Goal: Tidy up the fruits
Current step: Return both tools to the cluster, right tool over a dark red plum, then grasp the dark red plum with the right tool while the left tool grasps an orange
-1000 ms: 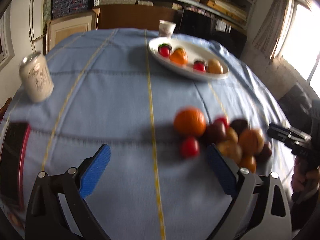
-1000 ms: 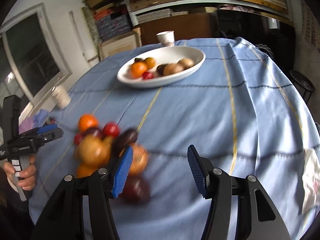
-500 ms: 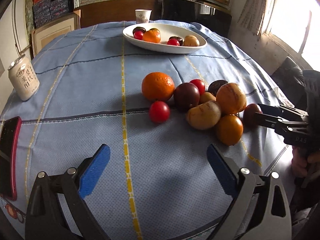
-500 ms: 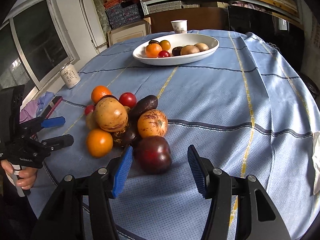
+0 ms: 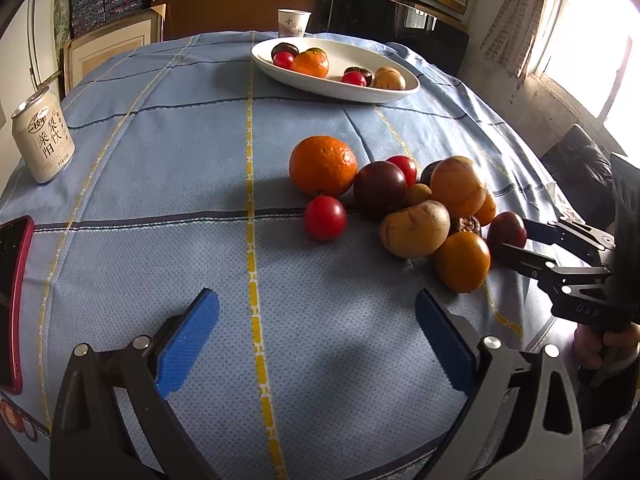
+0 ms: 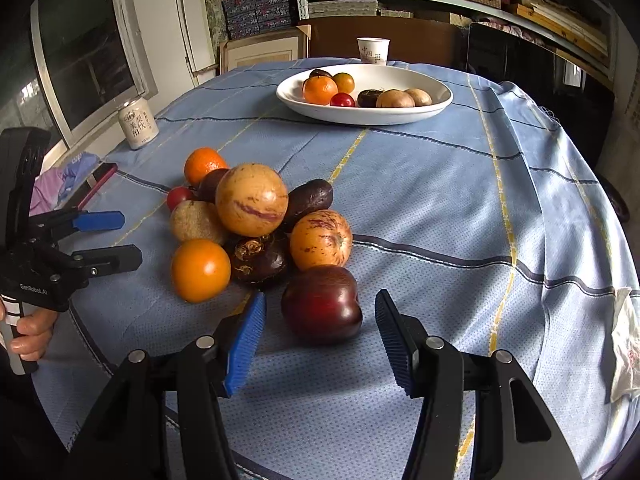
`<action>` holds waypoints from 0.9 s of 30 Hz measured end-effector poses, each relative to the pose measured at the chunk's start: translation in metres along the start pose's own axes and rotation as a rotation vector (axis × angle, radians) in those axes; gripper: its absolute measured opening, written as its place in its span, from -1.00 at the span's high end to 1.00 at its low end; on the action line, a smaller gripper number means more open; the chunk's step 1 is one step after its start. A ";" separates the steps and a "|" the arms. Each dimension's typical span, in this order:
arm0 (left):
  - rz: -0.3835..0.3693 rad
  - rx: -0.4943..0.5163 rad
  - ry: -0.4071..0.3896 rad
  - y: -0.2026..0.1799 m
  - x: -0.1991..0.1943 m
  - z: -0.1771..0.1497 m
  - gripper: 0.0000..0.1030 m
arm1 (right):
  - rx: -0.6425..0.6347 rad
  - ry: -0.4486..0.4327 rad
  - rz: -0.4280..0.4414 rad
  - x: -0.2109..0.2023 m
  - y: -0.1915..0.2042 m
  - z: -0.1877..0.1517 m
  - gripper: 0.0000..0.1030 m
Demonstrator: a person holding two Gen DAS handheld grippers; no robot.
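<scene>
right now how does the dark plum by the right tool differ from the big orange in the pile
The plum is dark red and glossy; the orange is bright and dimpled. The plum sits at the pile's near edge, just ahead of the right tool; the orange lies on the pile's far side, toward the can. Both rest on the cloth, not in the bowl.

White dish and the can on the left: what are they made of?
White dish: likely glazed ceramic, though plastic is possible; smooth, glossy, thick rounded rim. Can: thin metal, apparently aluminium; printed matte cream wrap, bare silvery top rim.
</scene>
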State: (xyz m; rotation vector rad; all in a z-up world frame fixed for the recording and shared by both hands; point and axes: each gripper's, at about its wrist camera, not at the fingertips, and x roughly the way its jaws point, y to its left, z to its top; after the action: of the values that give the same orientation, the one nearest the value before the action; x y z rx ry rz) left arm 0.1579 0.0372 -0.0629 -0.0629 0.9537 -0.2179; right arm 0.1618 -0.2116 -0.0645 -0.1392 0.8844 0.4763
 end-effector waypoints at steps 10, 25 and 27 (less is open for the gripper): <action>0.005 0.008 -0.003 -0.002 -0.002 0.000 -0.88 | 0.048 0.016 0.036 0.004 -0.008 0.000 0.24; -0.155 0.029 0.024 -0.067 0.001 0.004 -0.12 | 0.119 0.014 0.075 0.004 -0.020 -0.001 0.23; -0.156 0.026 0.029 -0.071 0.004 0.006 -0.10 | 0.125 0.014 0.082 0.004 -0.021 -0.001 0.23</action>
State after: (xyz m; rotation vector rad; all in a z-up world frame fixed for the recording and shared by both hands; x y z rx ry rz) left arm 0.1543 -0.0336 -0.0518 -0.1110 0.9759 -0.3755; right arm 0.1732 -0.2294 -0.0698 0.0079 0.9340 0.4957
